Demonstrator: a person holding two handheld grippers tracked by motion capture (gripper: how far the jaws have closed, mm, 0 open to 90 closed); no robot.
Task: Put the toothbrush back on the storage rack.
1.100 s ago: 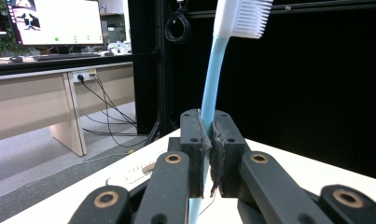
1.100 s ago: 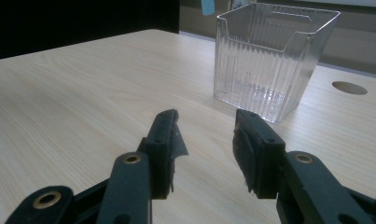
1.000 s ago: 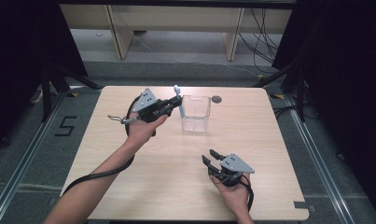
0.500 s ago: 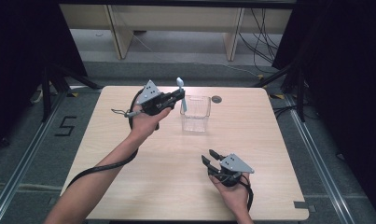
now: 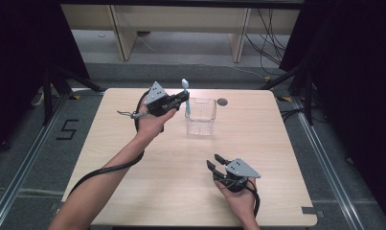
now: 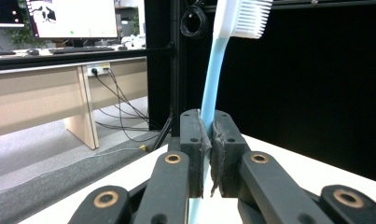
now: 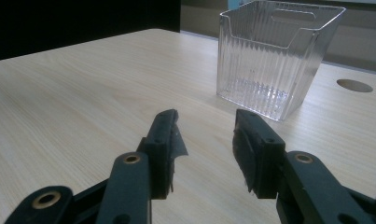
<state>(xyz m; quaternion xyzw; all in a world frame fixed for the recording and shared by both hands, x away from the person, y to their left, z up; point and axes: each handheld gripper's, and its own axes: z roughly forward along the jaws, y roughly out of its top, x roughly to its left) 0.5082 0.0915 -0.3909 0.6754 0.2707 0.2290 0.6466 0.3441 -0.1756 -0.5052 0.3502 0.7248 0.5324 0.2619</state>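
While the left gripper (image 5: 181,99) clamps the blue toothbrush (image 6: 212,88) upright, head up, at the clear bin's (image 5: 200,117) left rim, it should centre over the opening before lowering; right gripper (image 5: 218,162) rests open, empty.

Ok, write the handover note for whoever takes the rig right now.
Left claw: shut on the blue toothbrush, held upright, bristle head on top, beside the near-left rim of the clear bin.
Right claw: open, holding nothing, low over the near-right part of the table, pointing toward the bin.
Done: toothbrush picked up and brought to the bin.
Left: probably lower it into the bin, which looks empty, and release.
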